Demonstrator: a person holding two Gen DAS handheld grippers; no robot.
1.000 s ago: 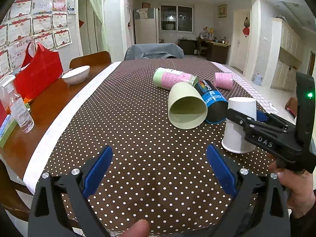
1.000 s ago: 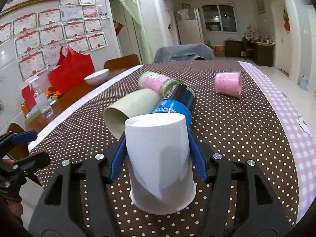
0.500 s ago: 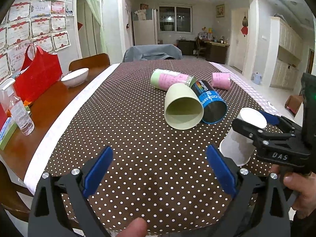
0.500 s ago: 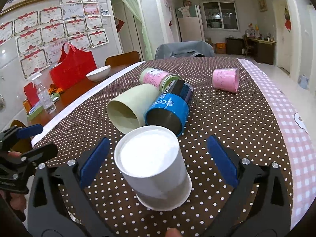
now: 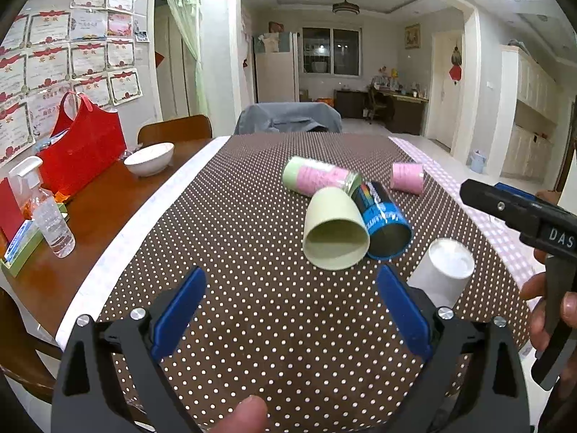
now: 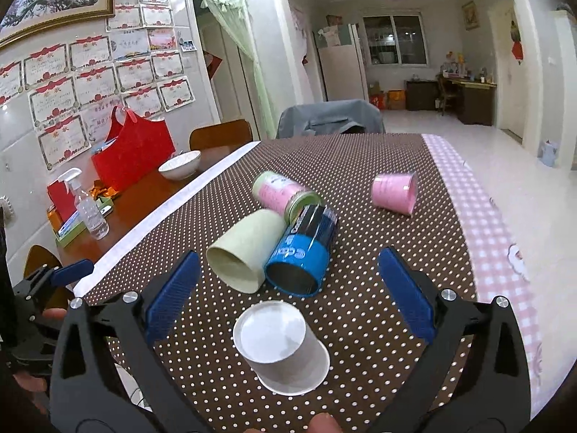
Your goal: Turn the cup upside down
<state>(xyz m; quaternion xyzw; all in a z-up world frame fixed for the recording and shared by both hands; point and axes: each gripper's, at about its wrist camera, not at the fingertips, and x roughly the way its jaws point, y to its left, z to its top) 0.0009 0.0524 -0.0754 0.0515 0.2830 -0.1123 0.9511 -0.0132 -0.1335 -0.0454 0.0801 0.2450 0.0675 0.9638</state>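
In the right wrist view the white cup [image 6: 281,346] is seen whole, mouth down on the dotted surface [image 6: 360,187], with its flat closed base turned up and its wider rim pressed to the cloth. In the left wrist view only the upper part of the cup [image 5: 445,267] is shown, its lower part being hidden behind a blue pad of the left gripper [image 5: 292,310]. The cup is plain white, slightly tapered, and stands upright on its rim near the front edge of the surface, just in front of a blue can [image 6: 303,252] and a pale green cup [image 6: 241,249], both lying on their sides. A pink-labelled can [image 6: 277,195] lies behind these, and a pink cup [image 6: 395,193] lies on its side well apart to the right.

The right gripper [image 6: 288,299] is held above and behind the white cup, its jaws spread wide with nothing between the pads; the cup is not touched by them. From the left view the right gripper [image 5: 519,213] is seen from the side, raised off the surface and held in a hand [image 5: 551,310]. The jaws of the left gripper are likewise spread wide and empty, held over the dotted cloth. A white bowl [image 5: 148,158], a red bag [image 5: 81,148] and a spray bottle [image 5: 47,209] are seen on the bare wood at the left.
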